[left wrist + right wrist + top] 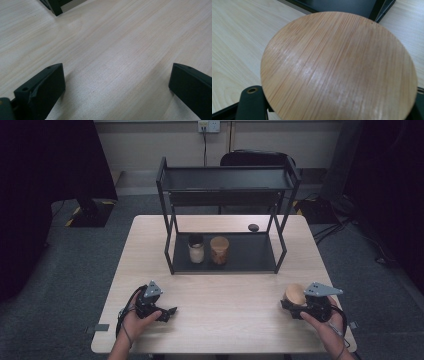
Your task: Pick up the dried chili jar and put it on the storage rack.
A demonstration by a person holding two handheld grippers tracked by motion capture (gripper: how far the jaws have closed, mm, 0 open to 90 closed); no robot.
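Observation:
A round bamboo lid [295, 294] is clamped in my right gripper [291, 304] just above the table's front right part. In the right gripper view the lid [339, 67] takes up most of the picture, and the right gripper [337, 107] is shut on its edges. My left gripper [169, 312] rests at the front left of the table. Its jaws stand wide open in the left gripper view [117, 85], over bare wood. A glass jar with a dark open top [196, 249] and a brown jar with a wooden lid [219, 250] stand side by side on the lower shelf.
A black two-tier metal shelf [227, 180] stands on the far half of the light wooden table [225, 295]. Behind the shelf's right legs lies a small dark oval object [253, 227]. A chair [257, 157] stands beyond the table.

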